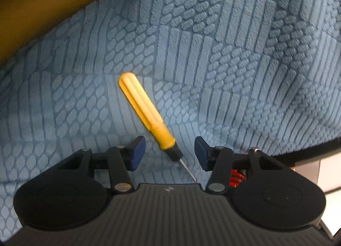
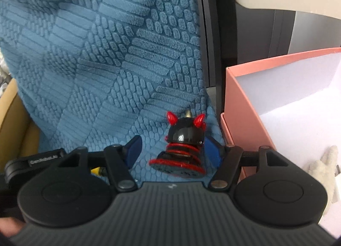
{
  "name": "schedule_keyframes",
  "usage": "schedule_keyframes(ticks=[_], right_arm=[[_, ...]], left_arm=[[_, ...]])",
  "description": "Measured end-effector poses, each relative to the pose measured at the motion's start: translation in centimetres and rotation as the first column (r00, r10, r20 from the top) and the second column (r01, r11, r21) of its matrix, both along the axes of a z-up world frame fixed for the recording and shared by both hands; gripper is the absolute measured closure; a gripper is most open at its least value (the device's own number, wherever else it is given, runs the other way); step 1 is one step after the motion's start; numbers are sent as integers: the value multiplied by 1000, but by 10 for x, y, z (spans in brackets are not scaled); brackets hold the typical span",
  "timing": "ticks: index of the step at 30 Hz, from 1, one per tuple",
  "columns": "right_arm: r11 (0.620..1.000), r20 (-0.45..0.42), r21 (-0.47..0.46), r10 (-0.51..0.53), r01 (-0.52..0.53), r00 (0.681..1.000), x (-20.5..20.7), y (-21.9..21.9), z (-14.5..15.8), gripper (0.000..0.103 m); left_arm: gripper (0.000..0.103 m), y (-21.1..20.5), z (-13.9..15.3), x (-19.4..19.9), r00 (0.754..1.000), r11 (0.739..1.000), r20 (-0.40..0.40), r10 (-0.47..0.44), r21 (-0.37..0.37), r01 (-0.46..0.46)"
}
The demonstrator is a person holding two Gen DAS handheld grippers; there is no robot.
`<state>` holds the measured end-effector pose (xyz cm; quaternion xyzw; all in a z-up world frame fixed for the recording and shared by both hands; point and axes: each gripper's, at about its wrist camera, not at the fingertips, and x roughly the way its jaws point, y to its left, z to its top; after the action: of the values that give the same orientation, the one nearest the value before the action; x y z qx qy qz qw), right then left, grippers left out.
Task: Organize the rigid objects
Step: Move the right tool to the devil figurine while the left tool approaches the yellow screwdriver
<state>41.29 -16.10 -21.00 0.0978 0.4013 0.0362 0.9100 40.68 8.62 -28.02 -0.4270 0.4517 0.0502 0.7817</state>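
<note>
screwdriver lies on the blue blanket, black collar between my left claw pads, jaws wide, gripping nothing | long axis slants up-left, tip toward me | devil figurine inside my right claw, jaws wide, nearer the right pad, contact unclear | pink box just right

Both the left gripper and right gripper share ribbed grey bodies, round black discs, black linkage arms with silver rivets, and blue finger pads.
</note>
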Motion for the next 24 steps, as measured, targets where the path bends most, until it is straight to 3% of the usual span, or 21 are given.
schedule_keyframes(ticks=[4, 11, 20, 24], right_arm=[[999, -41, 5, -37, 37, 999, 17, 2, -7, 37], [994, -94, -34, -111, 108, 989, 40, 13, -22, 37], [992, -122, -75, -107, 99, 987, 62, 19, -33, 38], [994, -133, -51, -105, 99, 986, 63, 11, -39, 48]], left_arm=[[46, 3, 2, 5, 1000, 999, -7, 26, 21, -26], [48, -5, 9, 20, 999, 990, -9, 35, 139, -34], [70, -12, 13, 30, 1000, 972, 4, 30, 234, -30], [72, -11, 14, 32, 1000, 972, 10, 19, 235, -21]])
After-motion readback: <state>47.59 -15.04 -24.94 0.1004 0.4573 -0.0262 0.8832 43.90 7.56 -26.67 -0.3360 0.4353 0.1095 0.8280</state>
